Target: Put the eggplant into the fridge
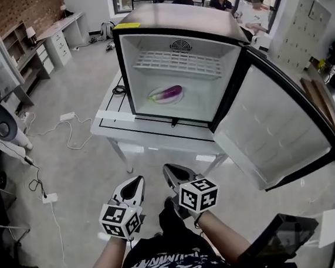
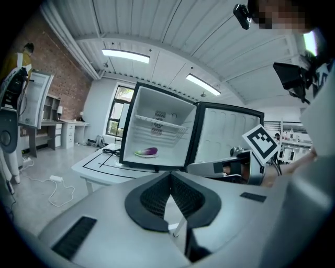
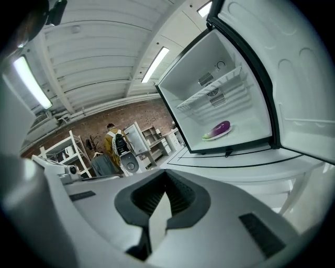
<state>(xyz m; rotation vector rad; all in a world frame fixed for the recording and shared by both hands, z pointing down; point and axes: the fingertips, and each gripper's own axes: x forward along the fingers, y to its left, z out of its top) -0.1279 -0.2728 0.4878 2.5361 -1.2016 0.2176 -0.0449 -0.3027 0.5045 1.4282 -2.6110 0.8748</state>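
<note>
- The eggplant (image 1: 166, 93) lay on a small plate (image 3: 210, 136) on the floor of the fridge (image 1: 174, 24), a little left of the middle and clear of both side walls. By that placing, I judged the task's main step done.
- It sat below the wire shelf (image 1: 175, 62), probably because the open floor gave the plate a flat seat and plenty of headroom.
- The fridge stood at the far right corner of the table (image 1: 108, 117). Its door (image 1: 279, 128) was swung wide open over the table's right edge (so closing it looked like the only thing left, if it was wanted at all).
- The left gripper (image 1: 140, 179) had its jaws together with nothing between them. It hung well short of the table's near edge, close to the person's body, and pointed toward the fridge.
- The right gripper (image 1: 166, 168) was likewise closed and empty, just beside the left and aimed the same way. With the load delivered, neither needed to stay open.
- Both sat low and near the torso, which read as a rest posture, not a reach. Nothing on the table lay within their grasp.
- A cable (image 1: 118, 90) trailed along the table's left edge beside the fridge, out of the way of the door.
</note>
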